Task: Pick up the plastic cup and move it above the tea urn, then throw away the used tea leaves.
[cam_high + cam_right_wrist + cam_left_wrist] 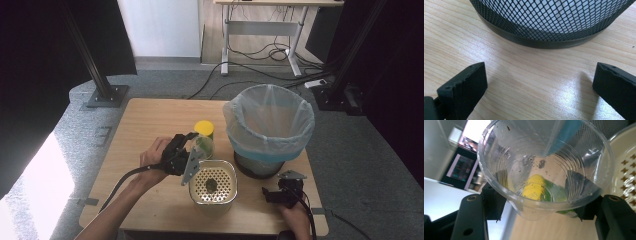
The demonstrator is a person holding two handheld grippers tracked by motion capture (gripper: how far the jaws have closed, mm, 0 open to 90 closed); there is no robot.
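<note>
Right gripper (270,195) near the desk's (150,120) front right corner, jaws spread over bare wood, left gripper (192,145) mid-desk pinching a tilted clear plastic cup (544,170) just above the cream strainer basket (214,186), mesh bin (267,127) beyond

One clear plastic cup (544,170), one yellow-lidded bottle (204,129), one cream strainer basket (214,186), one lined mesh bin (269,129), two hand-held grippers.

Grey carpet floor (165,82), cables (260,55) beneath a far desk (265,22).
</note>
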